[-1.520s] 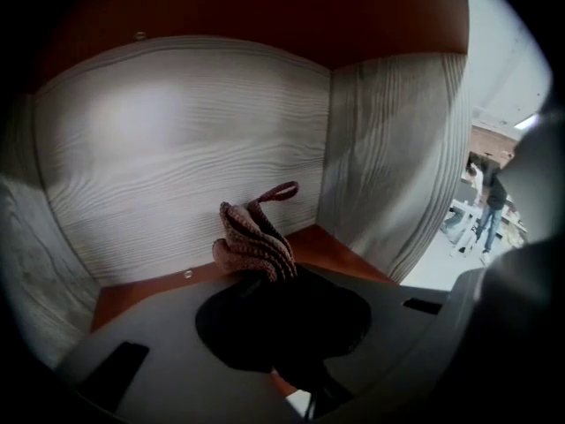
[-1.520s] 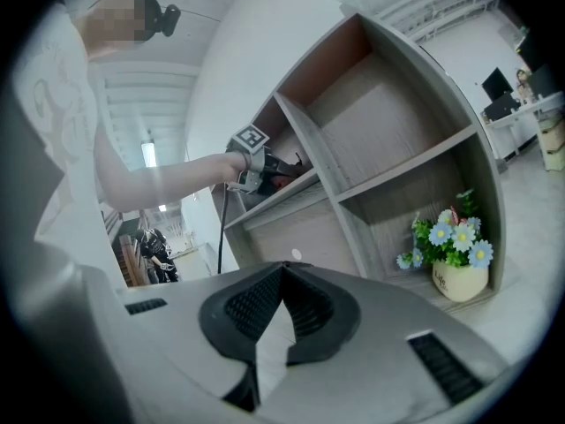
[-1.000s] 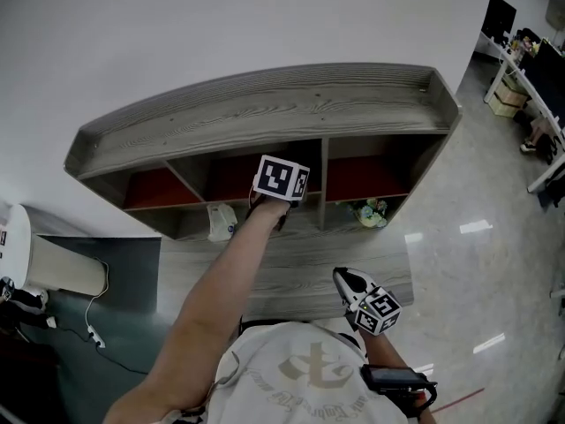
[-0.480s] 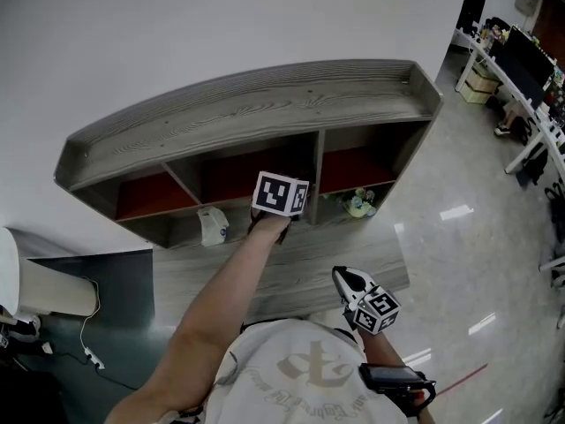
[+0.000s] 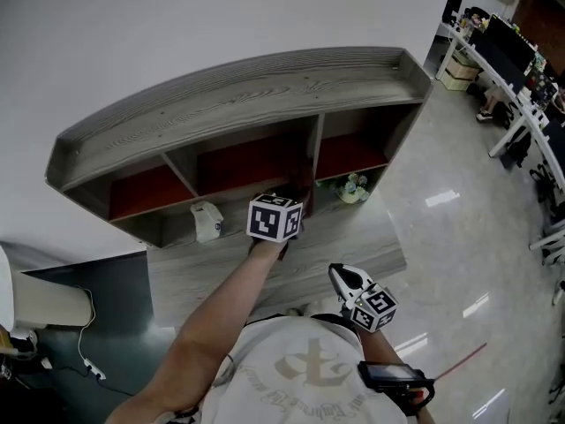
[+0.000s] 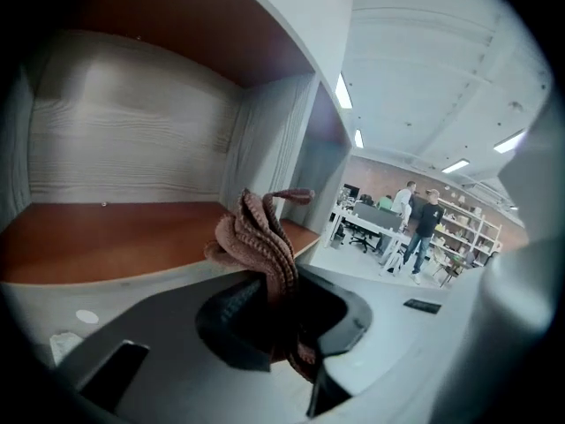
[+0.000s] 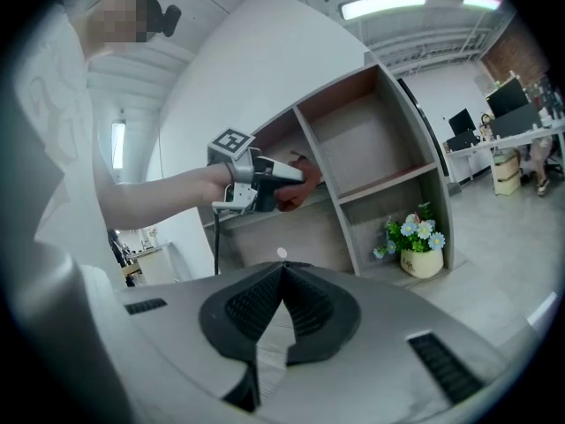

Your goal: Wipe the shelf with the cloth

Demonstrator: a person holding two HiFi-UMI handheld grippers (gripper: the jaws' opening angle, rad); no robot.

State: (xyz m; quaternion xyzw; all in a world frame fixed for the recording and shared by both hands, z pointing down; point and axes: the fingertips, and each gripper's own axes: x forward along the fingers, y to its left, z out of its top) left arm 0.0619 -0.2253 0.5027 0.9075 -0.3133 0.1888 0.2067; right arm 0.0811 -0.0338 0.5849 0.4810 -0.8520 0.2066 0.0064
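Shelf (image 5: 238,104) bay: left tool (image 6: 275,307), clenched on cloth (image 6: 256,237), drawn back out, likely between strokes; right tool (image 7: 281,276) closed, empty.

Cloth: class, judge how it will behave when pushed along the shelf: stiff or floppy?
Probably floppy: the cloth bunches in soft folds above the left hand-held gripper. Likely light: one loop stands up unsupported.

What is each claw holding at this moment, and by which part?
Left claw grips the brown cloth by its bunched middle, folds sticking out above. Right claw is shut, empty.
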